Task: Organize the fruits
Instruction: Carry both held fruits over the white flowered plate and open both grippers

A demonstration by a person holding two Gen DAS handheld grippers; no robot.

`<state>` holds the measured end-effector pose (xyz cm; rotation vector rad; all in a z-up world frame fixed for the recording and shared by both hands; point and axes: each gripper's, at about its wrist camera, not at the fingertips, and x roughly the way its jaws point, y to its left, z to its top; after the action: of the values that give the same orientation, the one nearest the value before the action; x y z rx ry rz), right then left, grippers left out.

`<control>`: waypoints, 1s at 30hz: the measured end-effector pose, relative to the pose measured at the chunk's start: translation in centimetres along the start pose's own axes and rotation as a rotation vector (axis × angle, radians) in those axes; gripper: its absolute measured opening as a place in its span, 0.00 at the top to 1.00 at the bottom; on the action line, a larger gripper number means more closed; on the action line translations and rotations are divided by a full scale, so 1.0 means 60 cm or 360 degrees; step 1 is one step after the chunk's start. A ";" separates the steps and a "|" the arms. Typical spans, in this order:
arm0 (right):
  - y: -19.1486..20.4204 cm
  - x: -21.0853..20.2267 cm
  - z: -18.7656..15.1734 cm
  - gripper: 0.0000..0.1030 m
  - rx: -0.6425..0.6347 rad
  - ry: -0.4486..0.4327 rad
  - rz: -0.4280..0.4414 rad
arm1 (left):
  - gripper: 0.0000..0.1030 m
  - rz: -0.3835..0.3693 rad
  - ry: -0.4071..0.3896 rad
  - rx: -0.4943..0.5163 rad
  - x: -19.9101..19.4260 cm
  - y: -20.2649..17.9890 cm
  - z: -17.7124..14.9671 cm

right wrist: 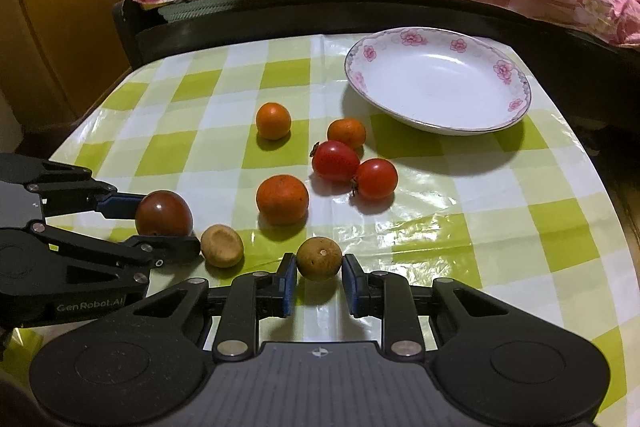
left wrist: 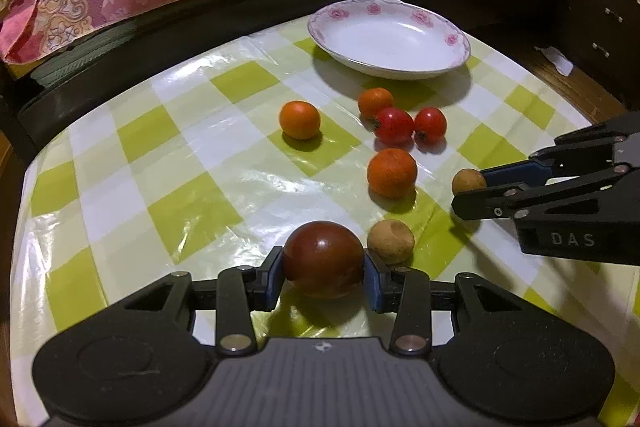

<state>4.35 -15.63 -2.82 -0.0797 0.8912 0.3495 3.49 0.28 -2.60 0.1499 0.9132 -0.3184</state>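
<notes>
Both jaws closed on fruit: left gripper (left wrist: 324, 277) holds dark plum (left wrist: 323, 259), right gripper (right wrist: 319, 277) brown longan (right wrist: 319, 258), near table edge. Plate (right wrist: 516, 83) far right empty, seven loose fruits left

Fruits (right wrist: 282, 199) lie scattered on the tablecloth (right wrist: 460, 227) — the plate (right wrist: 516, 105) sits behind them, rightward.

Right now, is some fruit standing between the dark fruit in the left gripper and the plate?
Yes. Between the dark fruit and the plate lie an orange and two tomatoes; lifting over them avoids contact.
</notes>
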 end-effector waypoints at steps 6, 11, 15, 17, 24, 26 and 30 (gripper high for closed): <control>-0.006 -0.008 0.016 0.80 0.0041 -0.0031 0.0026 | 0.54 -0.0026 -0.0014 -0.0025 0.001 -0.003 0.023; -0.019 -0.016 0.037 0.80 0.0074 -0.0079 0.0013 | 0.54 -0.0068 -0.0036 -0.0033 0.003 -0.012 0.053; -0.036 -0.020 0.042 0.80 0.0109 -0.0102 -0.0016 | 0.53 -0.0056 -0.0021 -0.0016 0.006 -0.010 0.049; -0.039 -0.020 0.040 0.80 0.0121 -0.0099 -0.0015 | 0.54 -0.0064 -0.0023 -0.0036 0.006 -0.006 0.047; -0.042 -0.022 0.047 0.80 0.0126 -0.0112 -0.0023 | 0.54 -0.0046 -0.0052 -0.0014 0.008 -0.011 0.065; -0.048 -0.020 0.052 0.80 0.0138 -0.0113 -0.0023 | 0.54 -0.0053 -0.0057 -0.0010 0.010 -0.011 0.072; -0.061 -0.017 0.071 0.80 0.0138 -0.0143 -0.0050 | 0.54 -0.0074 -0.0077 -0.0010 0.018 -0.016 0.097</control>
<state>8.17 -18.45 0.36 0.0020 0.8145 0.2827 8.15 -2.35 0.08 0.1145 0.8710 -0.3610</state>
